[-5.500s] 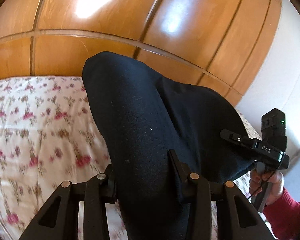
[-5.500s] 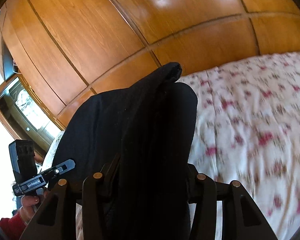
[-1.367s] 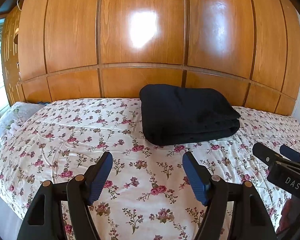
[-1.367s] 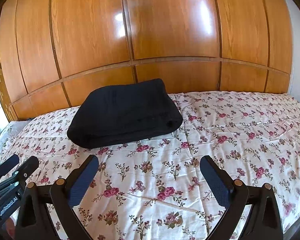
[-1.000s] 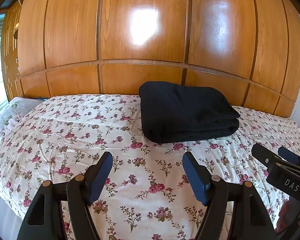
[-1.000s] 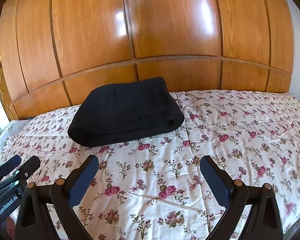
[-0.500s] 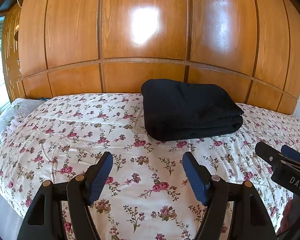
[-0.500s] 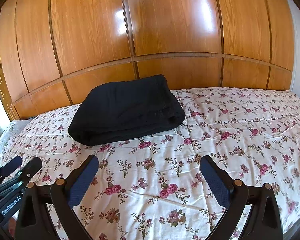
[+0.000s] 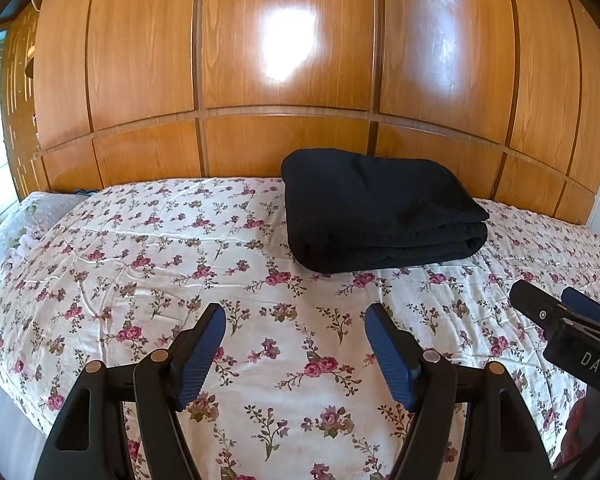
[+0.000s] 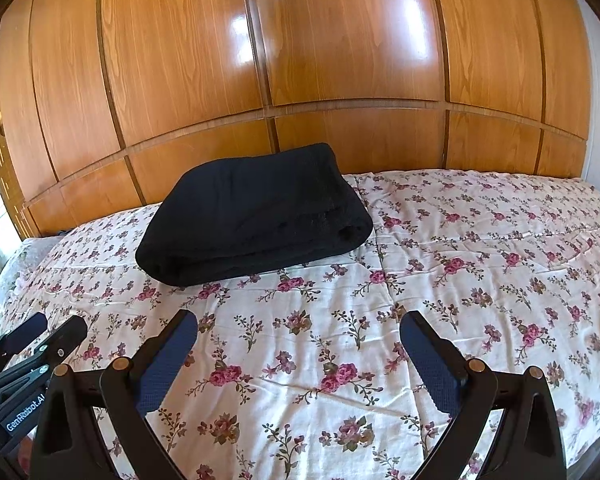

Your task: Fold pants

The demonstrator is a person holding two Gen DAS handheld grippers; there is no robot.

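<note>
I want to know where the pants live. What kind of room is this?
Most likely a bedroom. There is a bed with a flowery bedspread, a big shiny wooden panelled wall behind it, perhaps a headboard or wardrobe, and the folded black pants lying on the bed.

The bed (image 9: 148,264) is covered by a white spread printed with small pink roses, creased in places and backed by glossy wooden panelling (image 9: 284,52). On it, close to the panelling, lie the black pants (image 9: 376,212), folded into a thick rectangular bundle with its rounded fold toward the cameras.
</note>
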